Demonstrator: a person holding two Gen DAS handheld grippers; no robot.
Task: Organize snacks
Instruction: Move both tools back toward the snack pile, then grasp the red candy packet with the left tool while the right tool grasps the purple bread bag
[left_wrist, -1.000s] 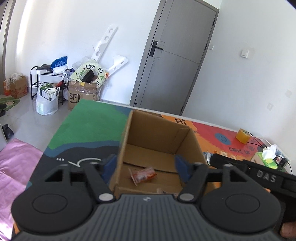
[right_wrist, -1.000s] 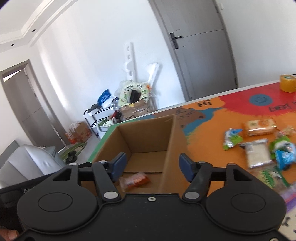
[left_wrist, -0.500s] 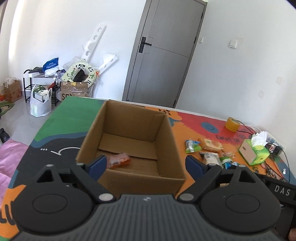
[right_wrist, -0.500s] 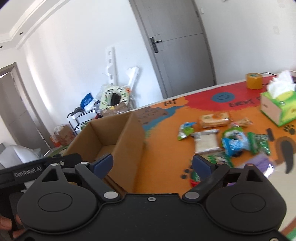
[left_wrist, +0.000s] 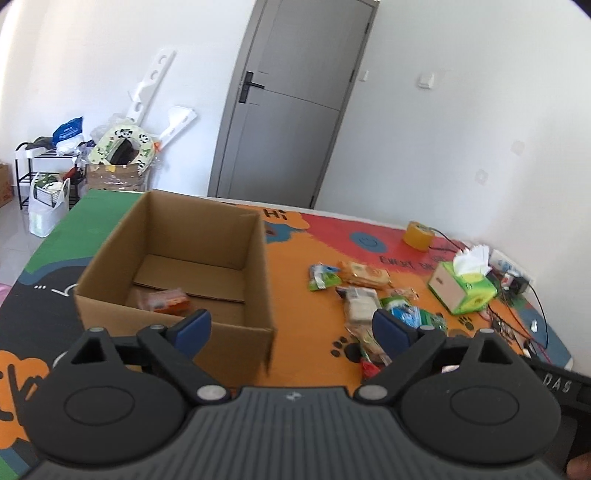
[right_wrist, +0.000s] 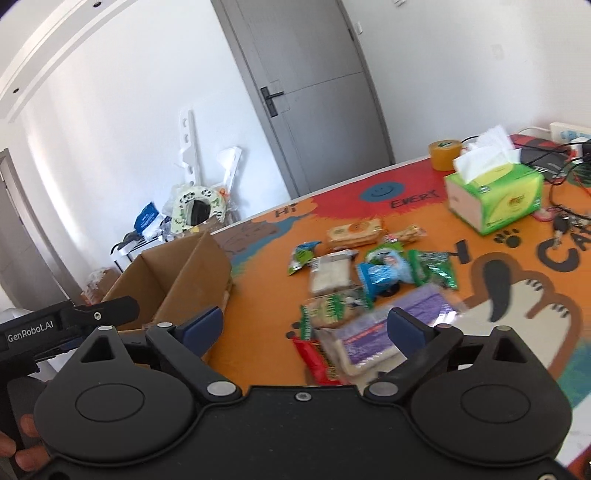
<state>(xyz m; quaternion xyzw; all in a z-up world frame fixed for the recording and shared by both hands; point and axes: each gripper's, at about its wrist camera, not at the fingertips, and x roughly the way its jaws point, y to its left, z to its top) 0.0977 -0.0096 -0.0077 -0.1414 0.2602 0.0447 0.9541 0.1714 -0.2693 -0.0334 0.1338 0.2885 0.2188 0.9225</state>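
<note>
Already one orange snack packet (left_wrist: 162, 301) lies on the floor of the cardboard box (left_wrist: 177, 325), which stands open-topped at the left of the mat (left_wrist: 306, 321) so that things can be dropped straight in. Both claws are released and carry nothing: the left gripper (left_wrist: 291, 326) has its blue pads spread wide, the near right corner of the box showing between them without being touched, and the right gripper (right_wrist: 304, 326) is just as wide, its jaws having just been opening like the left's, with only loose packets lying on the mat in the gap. That spread suits the next pick, I judge, since flat crinkly packs need a broad approach. The rest of the snacks sit in a loose heap (right_wrist: 369, 273) to the right of the box, well apart from it: a purple-labelled pack (right_wrist: 373, 338) and a red wrapper (right_wrist: 314, 358) nearest the right gripper, green and blue bags (right_wrist: 384, 273) in the middle, a pale biscuit pack (right_wrist: 354, 232) at the far edge. A green tissue box (right_wrist: 495, 199) and a roll of tape (right_wrist: 445, 155) stand farther right, probably not part of the sorting. Most of the work seems left to do; the overlapping packs may slide or lift together.
</note>
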